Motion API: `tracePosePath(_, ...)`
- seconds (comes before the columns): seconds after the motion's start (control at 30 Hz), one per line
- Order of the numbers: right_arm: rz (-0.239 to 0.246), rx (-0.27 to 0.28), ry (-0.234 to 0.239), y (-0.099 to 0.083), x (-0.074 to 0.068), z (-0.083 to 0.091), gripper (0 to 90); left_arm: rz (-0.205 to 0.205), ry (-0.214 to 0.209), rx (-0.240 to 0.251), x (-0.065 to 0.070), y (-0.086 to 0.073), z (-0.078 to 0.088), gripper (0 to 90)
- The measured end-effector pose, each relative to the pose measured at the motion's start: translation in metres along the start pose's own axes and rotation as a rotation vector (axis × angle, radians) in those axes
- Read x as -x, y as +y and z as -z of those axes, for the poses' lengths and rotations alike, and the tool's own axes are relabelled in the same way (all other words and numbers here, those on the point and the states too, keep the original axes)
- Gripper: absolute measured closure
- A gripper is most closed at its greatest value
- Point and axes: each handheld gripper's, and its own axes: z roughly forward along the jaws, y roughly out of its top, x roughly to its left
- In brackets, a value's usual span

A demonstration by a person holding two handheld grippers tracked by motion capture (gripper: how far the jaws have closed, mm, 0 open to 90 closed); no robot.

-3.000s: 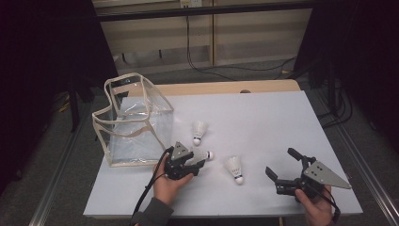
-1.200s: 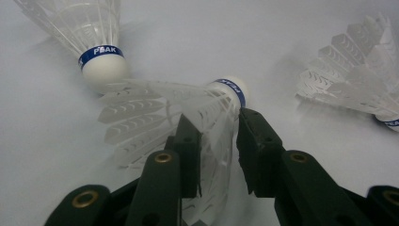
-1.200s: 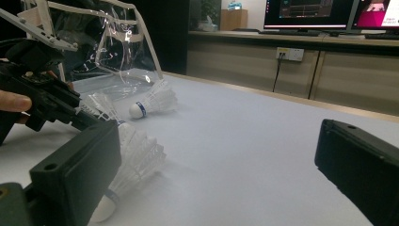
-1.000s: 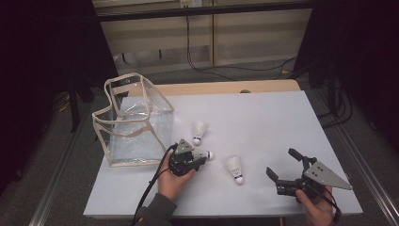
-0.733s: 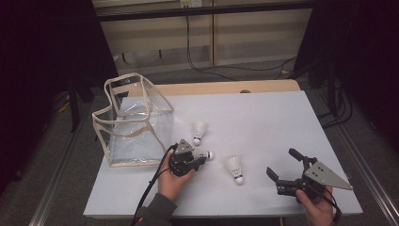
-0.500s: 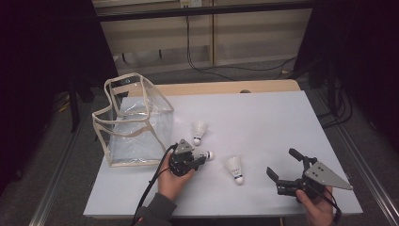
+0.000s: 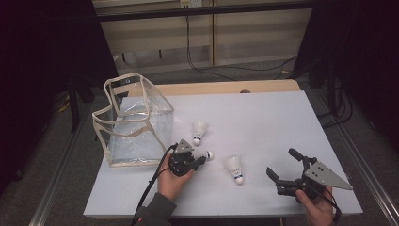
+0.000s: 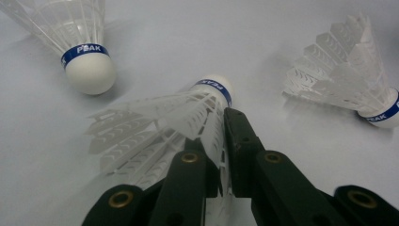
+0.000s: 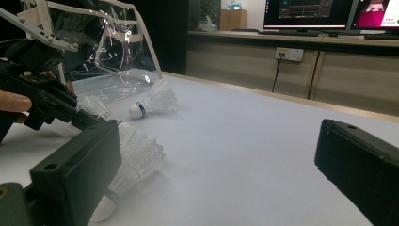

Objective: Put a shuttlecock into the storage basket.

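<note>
White table (image 7: 282, 117) fills the middle of the high view, a strip of bare wood along its far edge and dark floor around it. Near its left rear corner stands a clear bag (image 7: 134, 122) with cream trim, its mouth open upward.

Next in size are the two grippers. From the bottom of that view the left gripper (image 7: 200, 161) lies low on the table just in front of the bag; its jaws have just been closing and now pinch the feather skirt of a shuttlecock (image 8: 188, 117), whose cork tip points away from the hand and rests on the table. At the table's near right corner the right gripper (image 7: 283, 164) is held apart from everything, jaws spread wide with nothing between them.

Two more shuttlecocks lie loose: one (image 7: 199, 131) just behind the gripped one, cork toward the person, and another (image 7: 234, 168) between the two grippers, cork also toward the near edge.
</note>
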Motion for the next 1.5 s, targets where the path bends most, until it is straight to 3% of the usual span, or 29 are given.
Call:
tracePosePath(0.33, 0.002, -0.002, 0.003, 0.0, 0.0, -0.001, 1.1, 0.022, -0.006, 0.005, 0.0, 0.002, 0.005, 87.2)
tracePosePath(1.5, -0.018, -0.001, -0.005, -0.001, 0.002, 0.001, 1.1, 0.048, -0.064, -0.049, 0.007, 0.017, 0.021, 88.0)
